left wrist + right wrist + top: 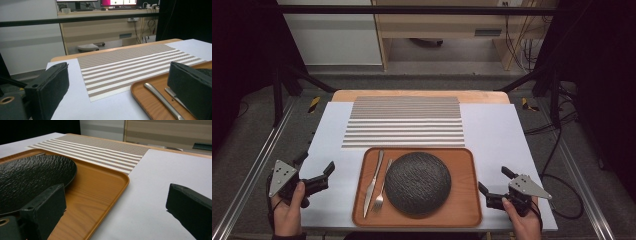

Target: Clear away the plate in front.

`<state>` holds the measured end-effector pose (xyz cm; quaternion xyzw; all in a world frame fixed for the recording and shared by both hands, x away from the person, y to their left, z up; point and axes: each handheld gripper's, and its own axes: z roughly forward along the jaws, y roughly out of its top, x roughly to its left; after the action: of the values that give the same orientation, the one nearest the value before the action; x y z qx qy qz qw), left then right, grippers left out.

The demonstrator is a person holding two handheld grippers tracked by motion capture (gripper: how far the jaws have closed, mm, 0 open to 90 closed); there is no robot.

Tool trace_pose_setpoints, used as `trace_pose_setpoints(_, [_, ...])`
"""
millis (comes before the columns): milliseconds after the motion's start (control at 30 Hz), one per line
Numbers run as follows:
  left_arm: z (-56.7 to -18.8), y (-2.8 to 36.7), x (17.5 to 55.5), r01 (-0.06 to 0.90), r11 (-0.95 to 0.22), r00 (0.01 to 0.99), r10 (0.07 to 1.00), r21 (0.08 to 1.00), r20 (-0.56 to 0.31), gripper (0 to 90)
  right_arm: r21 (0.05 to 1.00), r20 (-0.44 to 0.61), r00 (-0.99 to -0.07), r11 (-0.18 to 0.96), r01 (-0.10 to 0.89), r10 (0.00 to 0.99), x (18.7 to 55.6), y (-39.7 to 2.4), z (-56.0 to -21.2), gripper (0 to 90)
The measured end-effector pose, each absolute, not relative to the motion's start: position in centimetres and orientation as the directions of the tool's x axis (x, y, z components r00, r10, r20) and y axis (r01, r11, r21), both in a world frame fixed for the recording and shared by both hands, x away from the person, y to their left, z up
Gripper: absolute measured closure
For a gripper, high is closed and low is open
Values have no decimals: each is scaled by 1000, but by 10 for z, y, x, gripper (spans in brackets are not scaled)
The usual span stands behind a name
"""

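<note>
A brown wooden tray (464,200) lies at the table's near edge. On it rest a dark textured round plate (417,182), a knife (374,182) and a fork (383,189) to the plate's left. A striped placemat (404,121) lies flat behind the tray. My left gripper (316,169) is open, low beside the tray's left edge, with nothing between its jaws. My right gripper (495,180) is open just right of the tray's right edge, also empty. The left gripper view shows the knife handle (160,98) and the tray corner (140,92). In the right gripper view appear the plate (32,177) and the tray rim (120,187).
A white sheet (507,135) covers the tabletop, with bare strips left and right of the tray. Black frame legs (279,90) and cables (557,150) stand off the table's sides. A cabinet (442,25) is behind.
</note>
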<state>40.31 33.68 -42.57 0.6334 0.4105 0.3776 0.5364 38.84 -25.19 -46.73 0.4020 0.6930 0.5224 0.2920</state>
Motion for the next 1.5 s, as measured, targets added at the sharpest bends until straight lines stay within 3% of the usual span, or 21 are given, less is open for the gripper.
trace_pose_setpoints(733, [-443,337,410,182,-66,394,919,981,-12,40,959,16,-486,125,255,874,389,-260,-469,32])
trace_pose_setpoints(1033, [-450,322,410,221,-34,417,907,975,-63,39,959,26,-477,113,261,879,390,-262,-469,33])
trace_pose_setpoints(1500, [-457,297,410,259,-63,450,891,964,-62,37,960,37,-465,98,262,885,391,-266,-470,33])
